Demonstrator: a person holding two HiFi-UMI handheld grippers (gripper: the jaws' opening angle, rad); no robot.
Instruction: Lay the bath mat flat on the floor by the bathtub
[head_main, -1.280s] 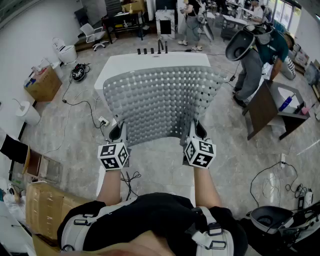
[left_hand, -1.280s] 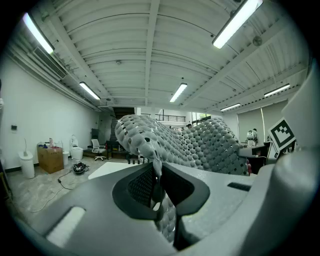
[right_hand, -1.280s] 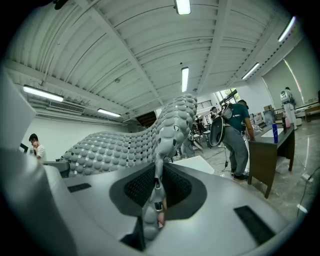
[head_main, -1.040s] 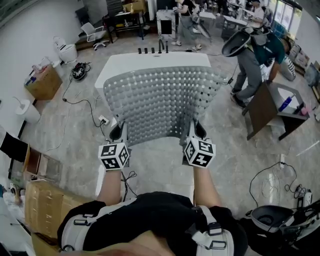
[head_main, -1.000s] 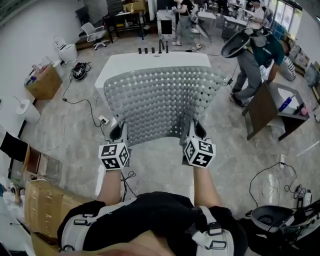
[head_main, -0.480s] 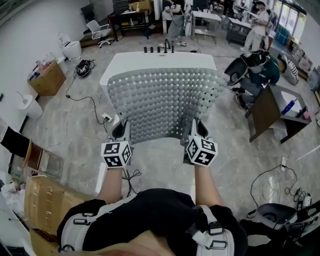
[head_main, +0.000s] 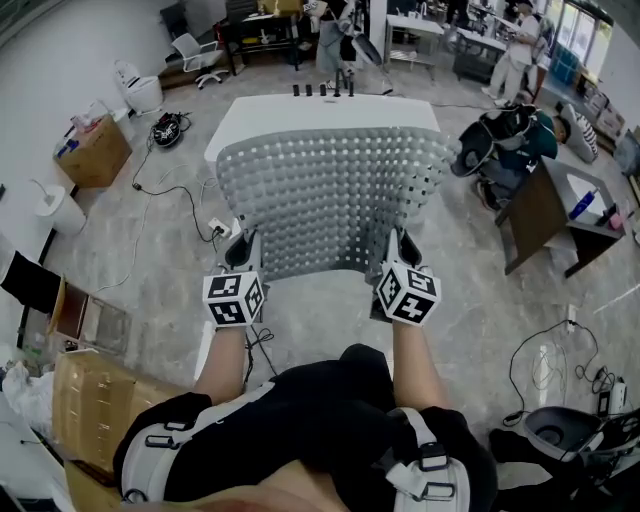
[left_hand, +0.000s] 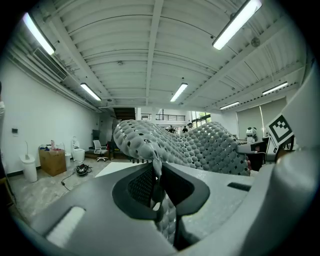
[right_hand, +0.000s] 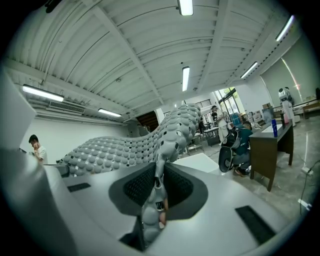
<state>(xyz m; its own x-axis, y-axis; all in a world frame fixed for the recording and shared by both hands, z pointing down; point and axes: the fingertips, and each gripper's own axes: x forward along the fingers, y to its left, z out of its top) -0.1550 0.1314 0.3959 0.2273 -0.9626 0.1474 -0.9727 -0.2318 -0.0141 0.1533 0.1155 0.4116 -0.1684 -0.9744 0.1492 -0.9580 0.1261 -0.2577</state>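
Note:
A grey, bumpy bath mat (head_main: 330, 200) with rows of holes hangs spread out in the air in front of me, over the near end of a white bathtub (head_main: 300, 112). My left gripper (head_main: 243, 255) is shut on the mat's near left corner, my right gripper (head_main: 402, 252) on its near right corner. In the left gripper view the mat (left_hand: 175, 145) runs pinched between the jaws and billows away to the right. The right gripper view shows the mat (right_hand: 130, 147) clamped the same way and stretching off to the left.
Grey tiled floor (head_main: 470, 300) surrounds the tub. Cables and a power strip (head_main: 215, 228) lie left of it. A dark desk (head_main: 545, 215) and a crouching person (head_main: 510, 140) are at the right. Cardboard boxes (head_main: 95, 400) sit near left, a toilet (head_main: 135, 90) far left.
The view has shifted slightly, and both grippers with the mat sit a little lower and nearer. The person at the right has crouched down by the desk.

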